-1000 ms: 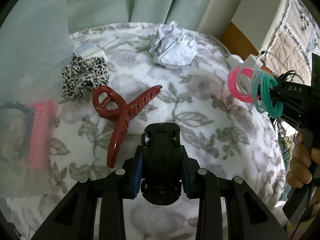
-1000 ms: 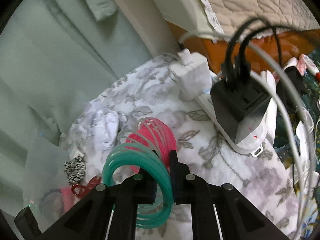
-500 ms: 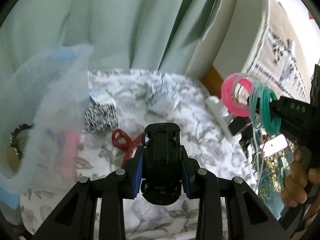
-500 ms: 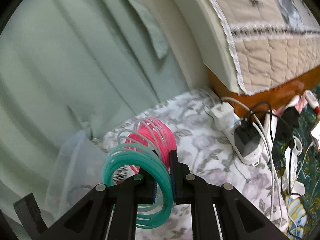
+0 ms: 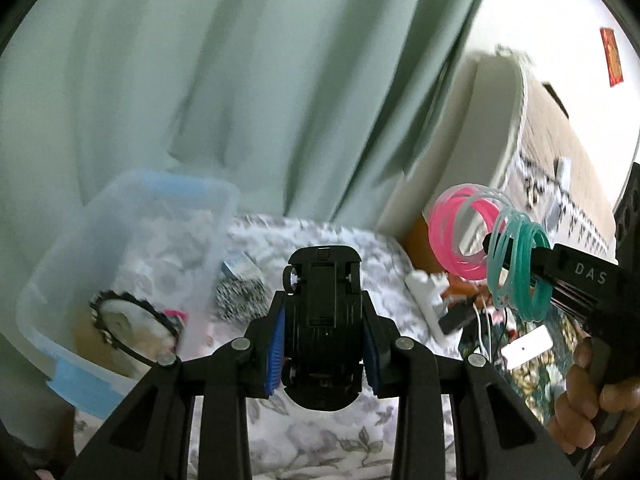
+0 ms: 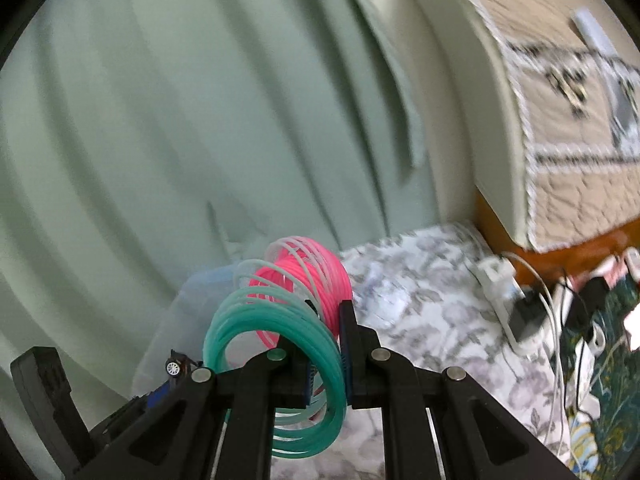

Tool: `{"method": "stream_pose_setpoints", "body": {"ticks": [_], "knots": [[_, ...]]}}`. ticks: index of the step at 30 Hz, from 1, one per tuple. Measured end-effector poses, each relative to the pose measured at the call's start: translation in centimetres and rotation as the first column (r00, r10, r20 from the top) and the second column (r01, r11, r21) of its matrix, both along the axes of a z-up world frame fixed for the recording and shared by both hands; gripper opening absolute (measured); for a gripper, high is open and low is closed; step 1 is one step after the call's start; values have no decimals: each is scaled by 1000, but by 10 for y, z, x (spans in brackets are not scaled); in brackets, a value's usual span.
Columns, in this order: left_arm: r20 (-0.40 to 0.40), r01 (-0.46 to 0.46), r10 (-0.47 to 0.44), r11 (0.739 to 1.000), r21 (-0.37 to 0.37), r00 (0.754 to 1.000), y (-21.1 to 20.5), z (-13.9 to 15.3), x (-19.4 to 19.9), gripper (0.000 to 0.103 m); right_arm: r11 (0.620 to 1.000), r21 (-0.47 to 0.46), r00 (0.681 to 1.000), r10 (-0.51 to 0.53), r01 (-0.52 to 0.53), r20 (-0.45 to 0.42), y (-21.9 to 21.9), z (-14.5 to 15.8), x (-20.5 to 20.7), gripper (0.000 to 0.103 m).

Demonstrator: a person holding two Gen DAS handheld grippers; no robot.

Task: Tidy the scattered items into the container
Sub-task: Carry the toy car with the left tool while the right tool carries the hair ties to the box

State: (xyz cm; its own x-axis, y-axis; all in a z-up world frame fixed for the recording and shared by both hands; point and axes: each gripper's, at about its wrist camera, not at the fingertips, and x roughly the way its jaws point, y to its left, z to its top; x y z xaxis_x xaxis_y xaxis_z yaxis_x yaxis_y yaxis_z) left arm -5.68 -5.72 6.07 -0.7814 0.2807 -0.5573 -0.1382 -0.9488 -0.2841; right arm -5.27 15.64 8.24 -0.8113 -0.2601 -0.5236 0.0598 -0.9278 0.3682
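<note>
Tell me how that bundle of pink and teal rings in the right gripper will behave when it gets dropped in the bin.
The bundle of rings, pinched in the right gripper, is thin loose loops, so probably light and springy. The loops fan apart already, so they may scatter or bounce on landing. Being round, strays could roll, though the container has tall walls.

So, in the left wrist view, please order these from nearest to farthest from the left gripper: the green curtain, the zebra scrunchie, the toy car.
1. toy car, clamped in the left gripper.
2. zebra scrunchie, just ahead, slightly left, on the floral cloth.
3. green curtain, behind everything.
</note>
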Motion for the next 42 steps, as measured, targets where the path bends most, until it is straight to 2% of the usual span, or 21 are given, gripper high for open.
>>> {"method": "stream_pose_setpoints", "body": {"ticks": [5,12,18,28,42], "knots": [[-46,-61,62,998,36,997,-28,20,-1,34,998,35,998,55,-54,-35,-29,31,-5,12],[-67,-140,144,988,71,987,-67,30,-1,34,986,86,987,151,-145,-59,-75,62,-19,12],[-51,-210,215,973,96,975,-103,23,-6,34,970,97,972,229,-224,-50,-115,67,-30,12],[-3,-271,273,957,107,962,-137,4,-16,34,932,98,937,348,-350,43,-173,39,-51,12],[107,-316,305,942,111,946,-162,-36,-36,34,897,95,891,409,-432,198,-211,-26,-82,12]]}}
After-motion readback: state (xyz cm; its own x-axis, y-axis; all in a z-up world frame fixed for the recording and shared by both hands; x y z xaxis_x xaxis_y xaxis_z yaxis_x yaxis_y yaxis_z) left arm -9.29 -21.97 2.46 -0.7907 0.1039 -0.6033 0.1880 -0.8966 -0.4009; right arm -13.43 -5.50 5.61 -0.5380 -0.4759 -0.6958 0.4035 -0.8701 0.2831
